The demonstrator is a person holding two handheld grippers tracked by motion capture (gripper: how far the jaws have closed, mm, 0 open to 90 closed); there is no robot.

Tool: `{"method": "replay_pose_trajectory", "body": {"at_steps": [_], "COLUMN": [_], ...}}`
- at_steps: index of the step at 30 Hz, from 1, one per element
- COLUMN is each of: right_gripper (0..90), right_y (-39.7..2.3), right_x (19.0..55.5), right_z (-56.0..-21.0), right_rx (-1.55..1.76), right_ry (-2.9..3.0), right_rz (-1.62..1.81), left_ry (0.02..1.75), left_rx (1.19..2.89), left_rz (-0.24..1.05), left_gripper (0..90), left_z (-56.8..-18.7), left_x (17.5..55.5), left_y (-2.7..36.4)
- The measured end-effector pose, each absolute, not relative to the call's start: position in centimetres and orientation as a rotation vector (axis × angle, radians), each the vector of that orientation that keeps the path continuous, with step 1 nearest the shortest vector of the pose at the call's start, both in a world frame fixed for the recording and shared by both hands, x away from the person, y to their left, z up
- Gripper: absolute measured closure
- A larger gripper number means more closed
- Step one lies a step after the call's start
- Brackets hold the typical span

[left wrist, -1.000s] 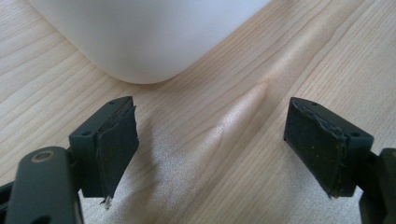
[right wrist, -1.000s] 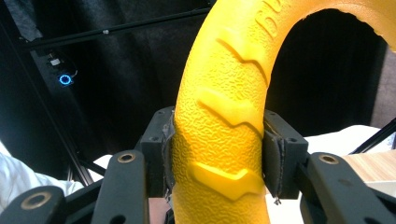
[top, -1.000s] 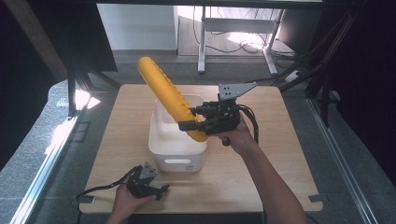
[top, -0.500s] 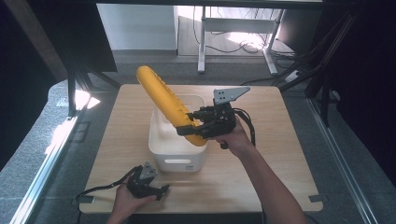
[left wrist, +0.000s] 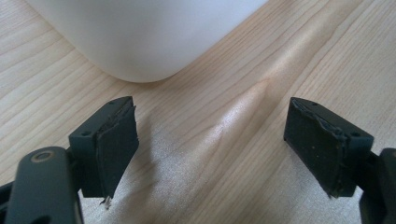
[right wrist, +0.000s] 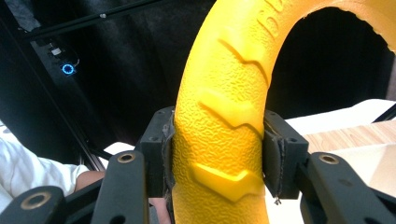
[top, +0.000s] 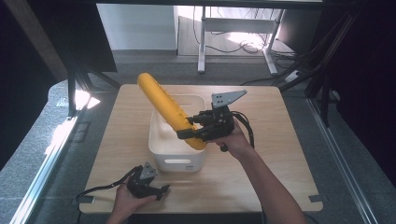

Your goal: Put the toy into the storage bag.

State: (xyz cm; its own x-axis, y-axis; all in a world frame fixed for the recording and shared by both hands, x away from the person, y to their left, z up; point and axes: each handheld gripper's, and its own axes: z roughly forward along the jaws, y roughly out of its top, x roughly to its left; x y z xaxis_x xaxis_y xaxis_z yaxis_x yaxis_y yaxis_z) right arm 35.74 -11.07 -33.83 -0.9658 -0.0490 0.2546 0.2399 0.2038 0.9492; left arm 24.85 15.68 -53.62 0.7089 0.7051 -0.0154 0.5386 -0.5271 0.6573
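Observation:
A yellow textured ring (top: pixel 167 106) with raised chevron ridges is held tilted above the white bin (top: pixel 161 143), its lower end over the bin's right side. My right gripper (top: pixel 194 128) is shut on the ring's lower part; in the right gripper view the ring (right wrist: pixel 223 126) fills the gap between both pads. My left gripper (top: pixel 161 190) rests low on the wooden table (top: pixel 261 172) near its front edge, just in front of the bin. In the left gripper view it (left wrist: pixel 212 147) stands open with bare wood between its jaws and the bin's rounded corner (left wrist: pixel 140 42) ahead.
The bin stands at the middle of the table. A metal frame and cables (top: pixel 238 28) lie on the floor beyond the table's far edge. Dark curtains and stands flank both sides.
The right gripper has carried the ring lower and slightly nearer, down toward the bin. The left gripper has stayed put.

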Motion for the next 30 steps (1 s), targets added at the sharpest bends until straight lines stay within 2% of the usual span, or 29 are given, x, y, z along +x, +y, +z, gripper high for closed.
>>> {"method": "replay_pose_trajectory", "body": {"at_steps": [30], "right_gripper": [50.4], "right_y": [-11.3], "right_x": [38.1], "right_z": [-38.1], "right_rx": [-0.323], "right_ry": [-2.232], "right_rz": [-1.747], "left_ry": [0.939], "left_rx": [2.27], "left_rz": [0.324], "left_gripper": [17.7], "left_z": [-53.8], "left_x": [24.9], "left_y": [15.6]}}
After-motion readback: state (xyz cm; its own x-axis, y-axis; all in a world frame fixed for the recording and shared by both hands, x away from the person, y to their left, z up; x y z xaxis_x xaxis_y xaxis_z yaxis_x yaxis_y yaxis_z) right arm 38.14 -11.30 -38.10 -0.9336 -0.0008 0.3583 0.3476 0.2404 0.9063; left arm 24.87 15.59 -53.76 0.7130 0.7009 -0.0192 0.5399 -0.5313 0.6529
